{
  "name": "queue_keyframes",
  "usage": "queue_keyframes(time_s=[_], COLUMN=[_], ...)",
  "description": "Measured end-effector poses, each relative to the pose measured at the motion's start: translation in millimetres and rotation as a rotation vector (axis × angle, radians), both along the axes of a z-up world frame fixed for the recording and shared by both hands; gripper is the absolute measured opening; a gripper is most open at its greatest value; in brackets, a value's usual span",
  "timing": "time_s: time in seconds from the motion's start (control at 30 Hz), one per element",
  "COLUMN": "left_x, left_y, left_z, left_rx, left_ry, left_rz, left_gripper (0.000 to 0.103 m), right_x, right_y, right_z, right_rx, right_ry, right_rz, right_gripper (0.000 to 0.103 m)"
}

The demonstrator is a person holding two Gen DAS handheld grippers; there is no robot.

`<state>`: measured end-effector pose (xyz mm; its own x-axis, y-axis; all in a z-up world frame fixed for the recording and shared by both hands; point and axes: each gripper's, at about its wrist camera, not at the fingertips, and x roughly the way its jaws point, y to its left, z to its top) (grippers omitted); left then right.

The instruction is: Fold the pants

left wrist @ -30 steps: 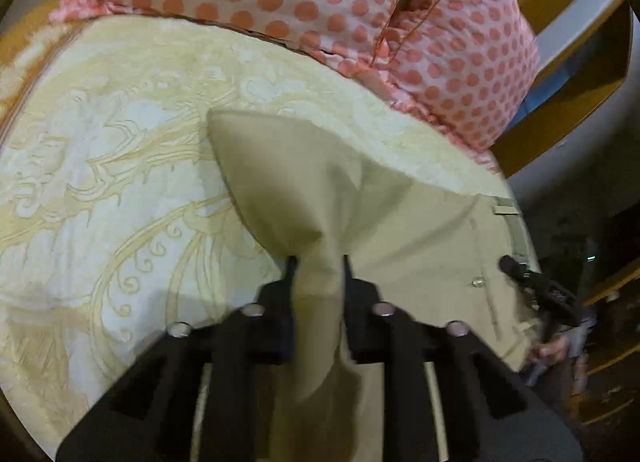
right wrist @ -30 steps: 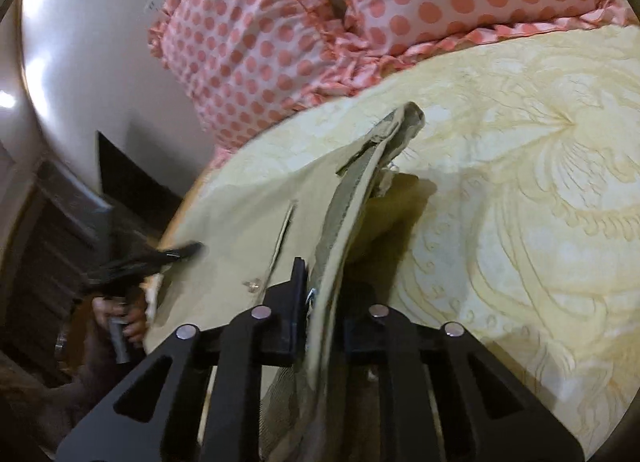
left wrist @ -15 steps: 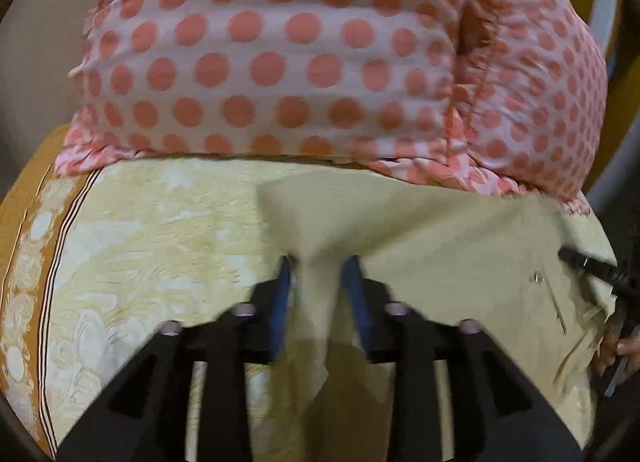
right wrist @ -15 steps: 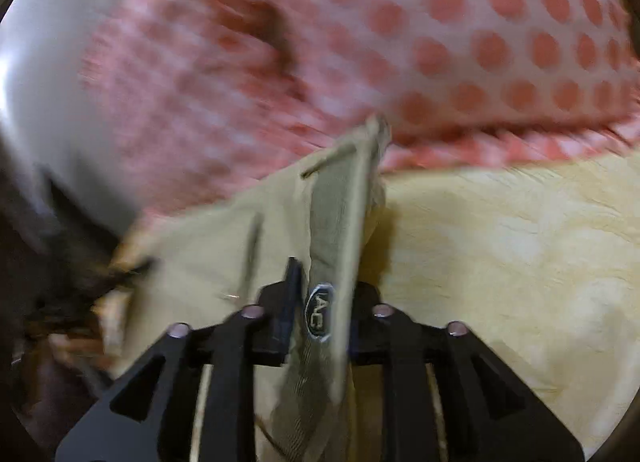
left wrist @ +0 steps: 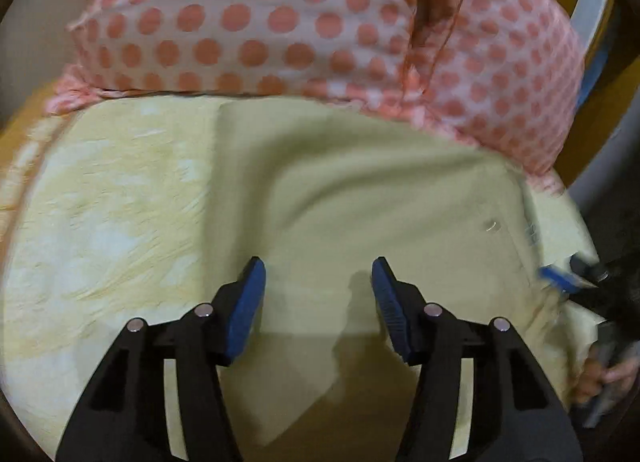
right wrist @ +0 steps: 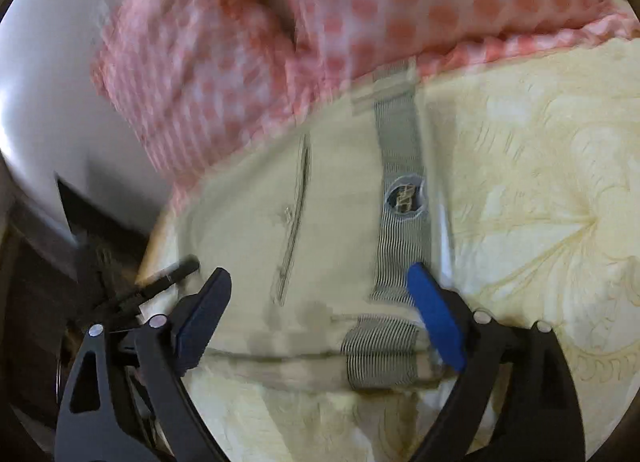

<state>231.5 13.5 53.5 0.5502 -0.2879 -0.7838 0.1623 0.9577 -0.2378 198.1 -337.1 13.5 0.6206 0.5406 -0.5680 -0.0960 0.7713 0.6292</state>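
The khaki pants (left wrist: 360, 202) lie flat on the yellow patterned bedspread (left wrist: 100, 202), just below the pillows. My left gripper (left wrist: 318, 278) is open and empty, its blue pads (left wrist: 246, 302) hovering over the cloth. In the right wrist view the pants (right wrist: 336, 222) show their striped waistband (right wrist: 400, 202) with a round label and a back pocket slit. My right gripper (right wrist: 320, 290) is open and empty above the waistband end. The other gripper shows at the right edge of the left wrist view (left wrist: 560, 280).
Two pink pillows with orange dots (left wrist: 280, 22) lie across the head of the bed, also in the right wrist view (right wrist: 320, 22). The bed's edge and a dark gap lie at the left (right wrist: 80, 242) of the right wrist view. A white wall (right wrist: 48, 82) stands behind.
Both grippers carried the pants toward the pillows, laid them flat, and opened, letting go of the cloth.
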Motion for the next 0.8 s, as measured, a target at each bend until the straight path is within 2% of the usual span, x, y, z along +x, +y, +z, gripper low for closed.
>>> queue_keyframes(time_s=[0.07,0.17,0.2,0.3,0.37,0.47,0.53,0.63,0.67,0.77,0.8], left_x=[-28.2,-92.2,-108.0,-157.4,-171.0,-171.6,-175.3,-181.8,-185.6,-192.6,-193.3], left_y=[6.6,12.9,13.4,8.3,1.1,-10.9,-14.8,-22.9,-23.3,-24.4,-24.9], left_z=[13.4,32.7,32.7,16.8,2.2,-14.0,-21.7,-29.4,-30.5,-33.4,-34.2], left_rx=[-0.021,0.022,0.028,0.034,0.056,0.100,0.135,0.239,0.239,0.229,0.225], left_ry=[-0.020,-0.097,-0.114,-0.127,-0.109,-0.106,-0.115,-0.145,-0.158,-0.190,-0.197], left_rz=[-0.012,-0.032,-0.040,-0.065,-0.052,-0.027,-0.015,0.005,0.013,0.053,0.066], left_gripper=[0.076,0.096,0.100,0.101,0.101,0.101,0.101,0.101,0.101,0.101,0.101], right_x=[-16.3,-63.0,-75.7,-116.5,-134.2,-143.1,-142.2,-143.0,-141.1,-147.7,-153.1], right_y=[-3.4,11.9,19.8,54.1,78.9,106.9,116.2,119.1,121.4,129.6,129.3], right_z=[6.0,19.2,20.0,16.8,7.8,-3.8,-9.4,-17.1,-18.8,-24.0,-25.0], right_rx=[-0.030,-0.104,-0.129,-0.266,-0.383,-0.527,-0.561,-0.569,-0.588,-0.649,-0.639], right_ry=[0.048,-0.028,-0.055,-0.121,-0.157,-0.196,-0.190,-0.176,-0.176,-0.190,-0.193], right_rz=[-0.075,-0.091,-0.080,-0.046,-0.051,-0.058,-0.045,-0.050,-0.058,-0.088,-0.101], right_gripper=[0.092,0.096,0.096,0.096,0.096,0.096,0.096,0.098,0.102,0.102,0.102])
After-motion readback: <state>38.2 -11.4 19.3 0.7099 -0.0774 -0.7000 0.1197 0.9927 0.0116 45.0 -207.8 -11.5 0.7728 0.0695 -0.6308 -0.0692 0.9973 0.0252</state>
